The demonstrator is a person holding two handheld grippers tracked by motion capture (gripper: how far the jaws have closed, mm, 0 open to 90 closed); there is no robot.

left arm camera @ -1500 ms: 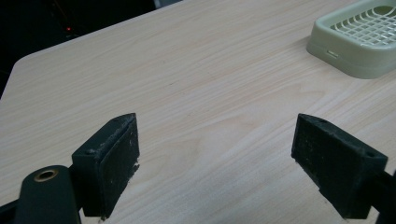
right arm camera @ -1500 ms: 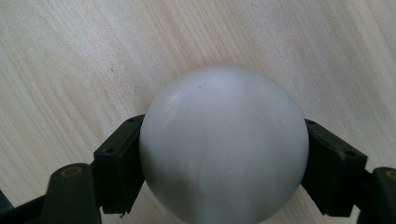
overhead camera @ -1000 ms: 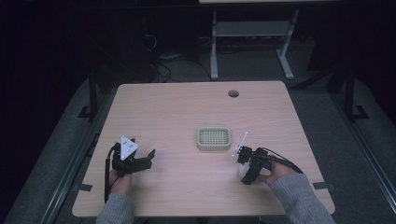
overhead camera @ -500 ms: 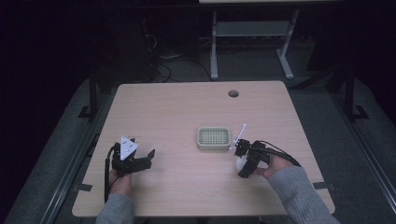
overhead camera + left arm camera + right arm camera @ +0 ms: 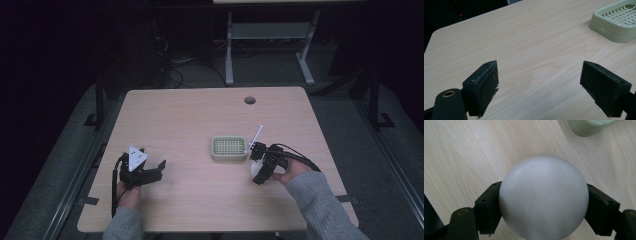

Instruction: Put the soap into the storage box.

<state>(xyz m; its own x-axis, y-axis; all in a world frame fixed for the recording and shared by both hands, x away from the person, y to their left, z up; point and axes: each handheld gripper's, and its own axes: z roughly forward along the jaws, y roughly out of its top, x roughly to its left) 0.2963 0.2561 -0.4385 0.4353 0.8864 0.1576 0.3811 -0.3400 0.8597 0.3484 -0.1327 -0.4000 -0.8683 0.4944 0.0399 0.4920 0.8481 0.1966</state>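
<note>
The room was dark around a pale wood-grain table [image 5: 200, 125], with a grey metal frame and cables on the floor beyond its far edge and a round cable hole [image 5: 250, 100] near that edge. Toward the right of the tabletop sat a pale green slatted soap dish [image 5: 229, 148], empty as far as the high view showed.

The right gripper [image 5: 260, 167] hung just beside the dish's right end, and its jaws were clamped on a white ball-shaped object [image 5: 543, 197], one pad on each flank at about its widest part. It looked smooth and slightly glossy, with a faint moulded mark on its face. It could have been a rounded soap, though the pictures did not settle that. A thin white rod [image 5: 256, 136] stood up slantwise by the gripper; what it belonged to was unclear.

Judged from its sheen and roundness, the ball would be slippery and prone to squirt out of flat pads if they sat above or below its widest line, so the hold across the middle seemed the right one. It appeared rigid, since no dent showed where the pads pressed, and probably light. A moderate squeeze seemed wise, and it would likely roll if set down on the bare table rather than in the dish.

The left gripper [image 5: 145, 172] rested low at the table's near left, well apart from the dish, its jaws spread wide with nothing between them.
</note>
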